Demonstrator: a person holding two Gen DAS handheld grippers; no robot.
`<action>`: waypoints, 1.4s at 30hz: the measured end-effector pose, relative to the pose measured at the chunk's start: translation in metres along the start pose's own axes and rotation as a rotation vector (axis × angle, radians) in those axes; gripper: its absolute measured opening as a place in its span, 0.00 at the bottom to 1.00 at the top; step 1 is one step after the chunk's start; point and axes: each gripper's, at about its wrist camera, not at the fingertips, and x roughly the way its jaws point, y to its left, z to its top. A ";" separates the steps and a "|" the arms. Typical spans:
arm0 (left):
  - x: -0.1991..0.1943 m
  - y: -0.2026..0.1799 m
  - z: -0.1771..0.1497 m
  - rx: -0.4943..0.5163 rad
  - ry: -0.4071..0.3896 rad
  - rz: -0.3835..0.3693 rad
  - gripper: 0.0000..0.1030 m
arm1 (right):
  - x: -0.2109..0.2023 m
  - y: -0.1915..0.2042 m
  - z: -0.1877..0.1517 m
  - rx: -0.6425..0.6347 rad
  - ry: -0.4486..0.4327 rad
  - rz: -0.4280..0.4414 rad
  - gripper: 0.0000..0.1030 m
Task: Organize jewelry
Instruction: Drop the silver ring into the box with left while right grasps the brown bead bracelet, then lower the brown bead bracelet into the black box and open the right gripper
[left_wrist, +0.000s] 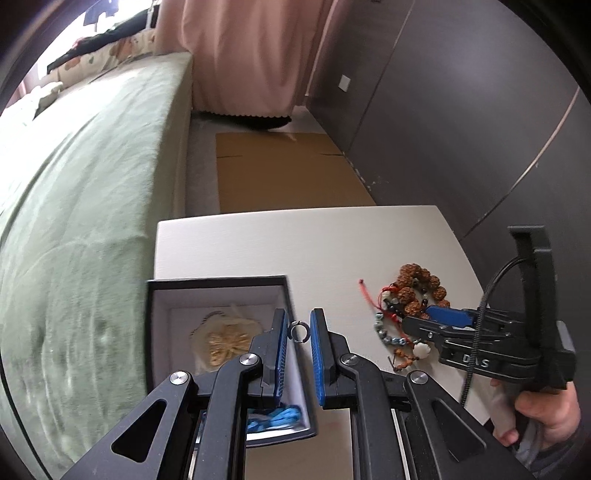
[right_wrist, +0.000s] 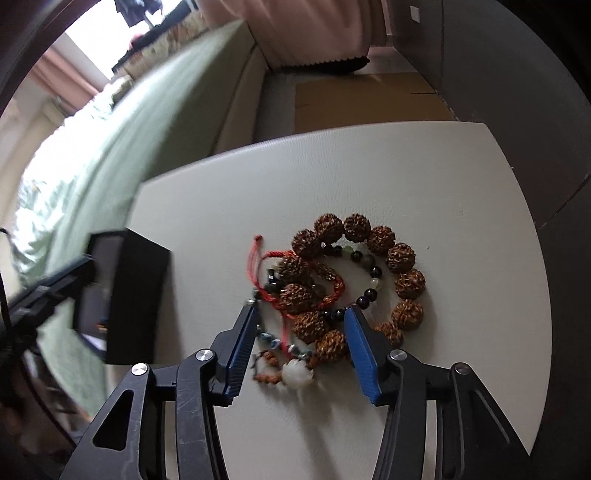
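Left gripper: jaws parted; a small silver ring is seen between the blue pads, touching the left pad at most, so a firm grip cannot be confirmed.
Ring position: held or hovering right at the right wall of the jewelry box, just outside or over its rim; which one cannot be told.
Box: black, open, white-lined, set at the left edge of the desk; a gold ornament and a blue cord are seen inside.
Right gripper: jaws wide apart, nothing clamped; lowered over the bracelet pile, pads straddling its near side.
Pile contents: large brown seed-bead bracelet, red cord bracelet, dark bead strand, white flower bead, all tangled and touching.
Pile place: right half of the desk, well apart from the box.
Key relation: the box lies directly left of the ring, so a short leftward shift is judged enough for a drop; the left gripper is the nearer one to the box.
Step judged: ring into box, pile pick-up not yet done.
Risk: ring could fall outside the wall.
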 end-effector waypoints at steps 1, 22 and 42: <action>-0.001 0.002 0.000 -0.005 0.000 0.001 0.13 | 0.001 0.002 0.000 -0.008 0.001 -0.007 0.40; -0.027 0.026 0.002 -0.066 -0.025 -0.024 0.16 | -0.118 0.005 -0.006 0.136 -0.352 0.264 0.19; -0.067 0.090 0.005 -0.257 -0.129 -0.008 0.71 | -0.085 0.097 0.001 0.033 -0.311 0.509 0.19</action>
